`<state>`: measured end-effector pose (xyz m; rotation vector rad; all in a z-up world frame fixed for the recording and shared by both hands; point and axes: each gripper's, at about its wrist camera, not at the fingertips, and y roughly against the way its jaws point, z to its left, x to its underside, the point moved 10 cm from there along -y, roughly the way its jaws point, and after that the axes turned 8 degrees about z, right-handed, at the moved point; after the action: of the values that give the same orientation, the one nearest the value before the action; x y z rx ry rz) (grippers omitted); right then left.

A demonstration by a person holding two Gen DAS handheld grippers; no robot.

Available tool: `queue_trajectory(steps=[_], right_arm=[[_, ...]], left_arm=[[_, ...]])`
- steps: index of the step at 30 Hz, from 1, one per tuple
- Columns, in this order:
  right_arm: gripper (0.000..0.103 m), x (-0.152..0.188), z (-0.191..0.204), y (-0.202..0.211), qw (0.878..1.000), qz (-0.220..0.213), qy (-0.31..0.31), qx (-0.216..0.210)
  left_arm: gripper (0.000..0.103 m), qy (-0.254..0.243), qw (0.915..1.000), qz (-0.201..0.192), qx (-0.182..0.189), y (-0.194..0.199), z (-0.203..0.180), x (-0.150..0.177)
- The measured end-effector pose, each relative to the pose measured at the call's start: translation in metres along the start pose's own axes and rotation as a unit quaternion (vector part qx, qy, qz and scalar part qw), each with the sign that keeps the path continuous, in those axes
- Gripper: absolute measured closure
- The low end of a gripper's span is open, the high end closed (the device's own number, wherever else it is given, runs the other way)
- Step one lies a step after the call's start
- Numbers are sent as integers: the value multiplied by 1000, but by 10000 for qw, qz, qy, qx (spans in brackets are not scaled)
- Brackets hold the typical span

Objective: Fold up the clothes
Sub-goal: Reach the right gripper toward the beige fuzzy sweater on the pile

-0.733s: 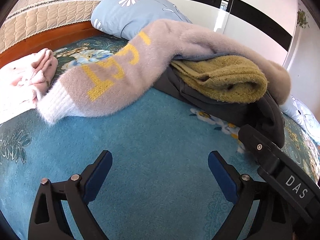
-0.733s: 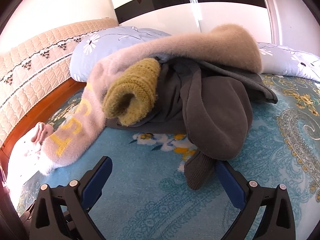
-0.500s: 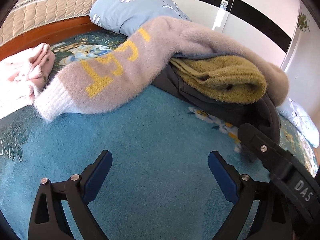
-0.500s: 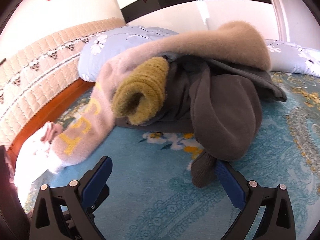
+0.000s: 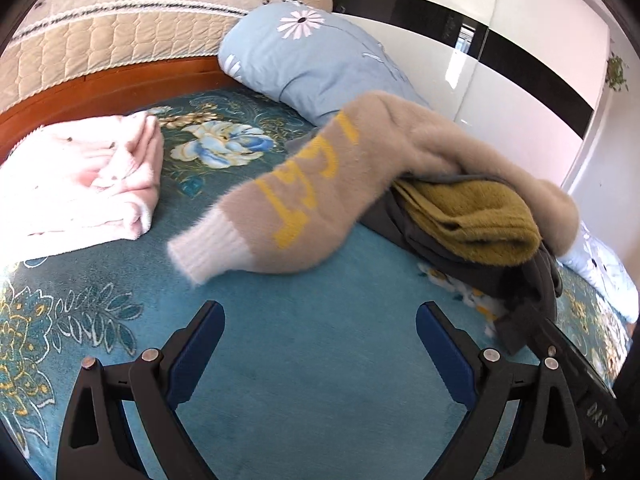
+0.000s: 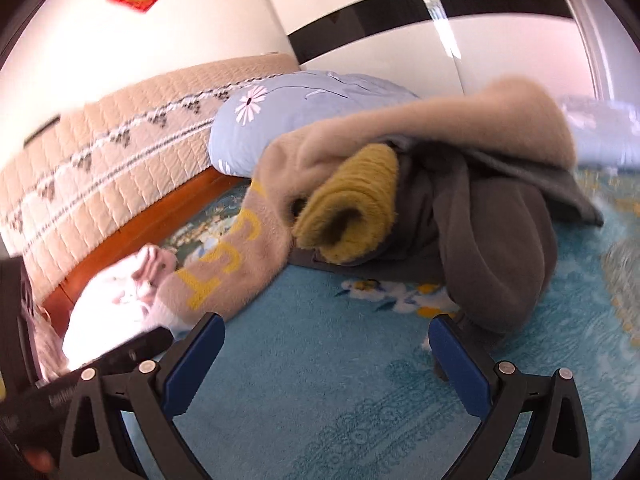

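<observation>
- Both claws are released and carry nothing: the left claw (image 5: 320, 344) and the right claw (image 6: 326, 350) each hang over bare teal bedspread (image 5: 312, 380), jaws spread wide.
- The clothes to fold lie in a heap toward the head of the bed, just in front of the blue pillow (image 5: 312, 56). A fuzzy beige sweater (image 5: 320, 196) with yellow letters is draped over the top, its white-cuffed sleeve (image 5: 208, 252) trailing down onto the bedspread on the headboard side.
- Under it sit an olive knit piece (image 6: 352, 216) and a dark grey garment (image 6: 496, 248) (its lobe sags down just beside the right claw's fingertip).
- A pink-white garment (image 5: 76, 184) lies apart, near the wooden bed edge below the quilted headboard (image 5: 120, 20); it looks already folded, though that is a guess.
- Judged from this, the step in hand is picking the next garment off the heap; no grasp has begun.
- The next move calls for choosing one piece, likely the beige sweater since it is on top, and pinching a single layer at the cuff or hem so the olive and grey ones stay behind, then dragging it onto the open bedspread to spread flat.
</observation>
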<state>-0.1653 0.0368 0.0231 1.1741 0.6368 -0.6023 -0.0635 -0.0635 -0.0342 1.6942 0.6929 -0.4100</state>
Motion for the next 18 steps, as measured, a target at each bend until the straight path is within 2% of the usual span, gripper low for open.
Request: queue_trajectory(steps=[2,3,5,8,13,16,18], right_arm=[[0,56,-39,45,9999,51,136,9],[0,74,-52,60,9998,57,166,7],[0,67,-50,60,9999,72,34,80],[0,54,-56,63,9990,70,-52,442],[0,10,-53,87,9963,-574,-113,628],[0,-21,-23,91,9955,-526,459,642],[0,-45,-2,82,9954,-273,777,500]], left_arm=[[6,-1,10000,-19,16,0,5,-2],[6,27,9999,102,33,-2,7,0],[6,40,9997,230,17,-4,9,1],[6,67,9998,176,38,-1,12,-2],[6,158,9998,141,-12,0,25,-8],[6,243,9997,101,-22,1,36,-12],[6,348,9993,118,73,1,44,-13]])
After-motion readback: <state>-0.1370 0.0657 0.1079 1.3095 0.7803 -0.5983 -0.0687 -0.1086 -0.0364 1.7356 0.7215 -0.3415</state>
